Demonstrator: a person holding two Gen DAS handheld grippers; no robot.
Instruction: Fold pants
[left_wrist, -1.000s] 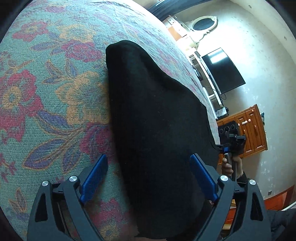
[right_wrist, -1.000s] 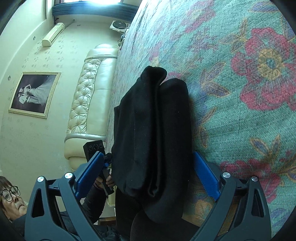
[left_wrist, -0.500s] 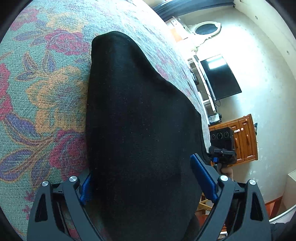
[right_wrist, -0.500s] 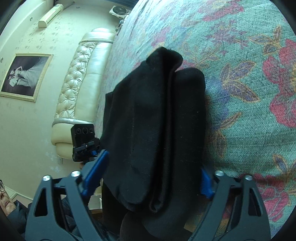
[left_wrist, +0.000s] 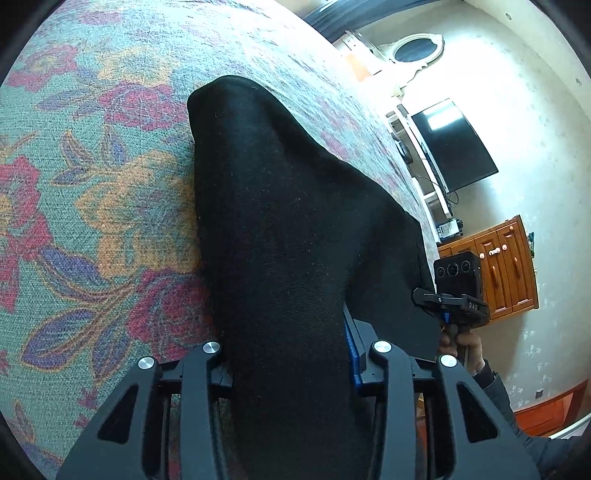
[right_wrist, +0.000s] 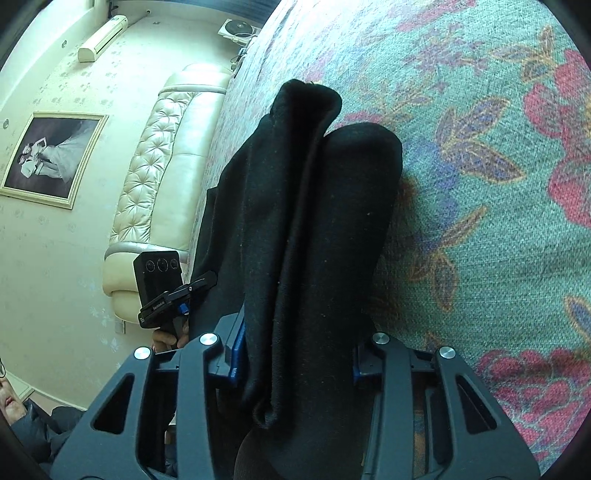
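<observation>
Here the black pants (left_wrist: 288, 229) lie folded on a floral bedspread (left_wrist: 92, 206) in teal, red and orange, with their near end gathered up into both tools. The left gripper (left_wrist: 286, 354) is clamped on the cloth: its two arms press in from either side, and only a strip of one blue pad (left_wrist: 351, 350) shows beside the bunched fabric. From the left wrist view the pants run away from the gripper as a single smooth slab ending in a rounded corner. The right gripper (right_wrist: 295, 350) is likewise closed on the pants (right_wrist: 314, 221) (here the layers are plain to see, two thick rolls lying side by side with a seam-like crease between them). Its blue pads (right_wrist: 236, 350) peek out at each edge of the cloth. Each camera catches the other tool just beside the pants, held in a hand (left_wrist: 463, 341). Beyond the bed edge stand a wooden cabinet (left_wrist: 502, 266) and a dark television (left_wrist: 454, 144); the other view shows a cream tufted headboard (right_wrist: 162, 173) and a framed photograph (right_wrist: 48, 155).
</observation>
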